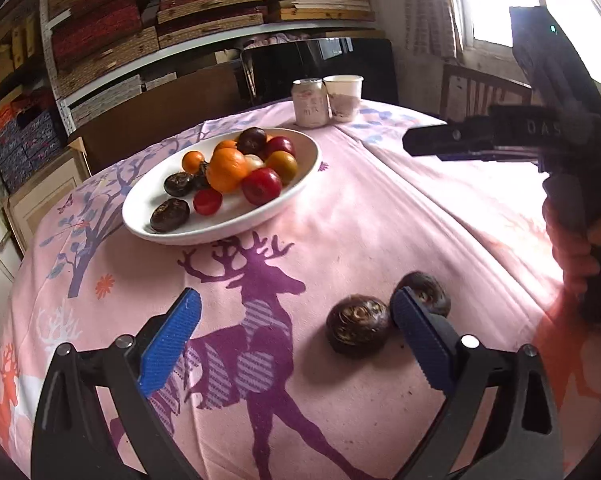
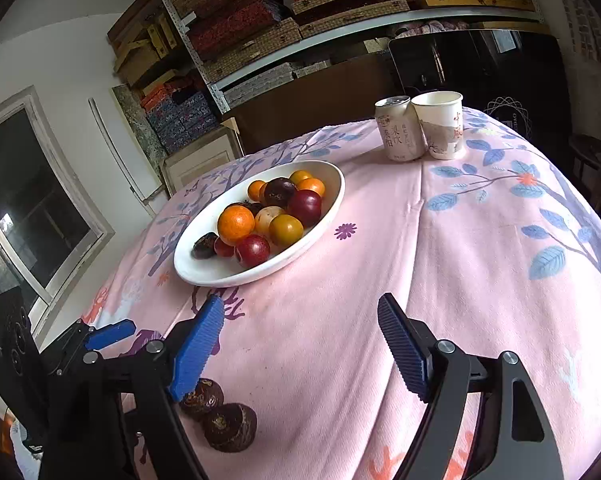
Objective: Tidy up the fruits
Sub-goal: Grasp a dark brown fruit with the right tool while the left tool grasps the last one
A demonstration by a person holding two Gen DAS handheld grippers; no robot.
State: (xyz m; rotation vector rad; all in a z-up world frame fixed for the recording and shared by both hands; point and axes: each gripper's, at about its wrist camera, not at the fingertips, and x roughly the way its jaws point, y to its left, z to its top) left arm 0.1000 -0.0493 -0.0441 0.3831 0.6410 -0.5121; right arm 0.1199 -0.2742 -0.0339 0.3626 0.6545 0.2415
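Observation:
Two dark brown round fruits lie on the pink cloth. In the left wrist view the nearer dark fruit point(image 1: 358, 330) sits between the fingers of my left gripper point(image 1: 296, 304), close to the right blue pad. The farther dark fruit point(image 1: 426, 290) is partly hidden behind that pad. The jaws stand wide open and press on nothing. A white oval plate point(image 1: 140, 210) holds oranges, red and yellow fruits and several dark ones. My right gripper point(image 2: 300, 304) is open over bare cloth, with both dark fruits point(image 2: 228, 426) low on its left and the plate point(image 2: 204, 274) ahead.
A drink can point(image 1: 310, 104) and a paper cup point(image 1: 344, 96) stand at the table's far edge. A hand point(image 1: 572, 248) holds the right gripper's handle at the right. Shelves of stacked boxes point(image 1: 112, 28) line the wall behind. The table falls away on the left.

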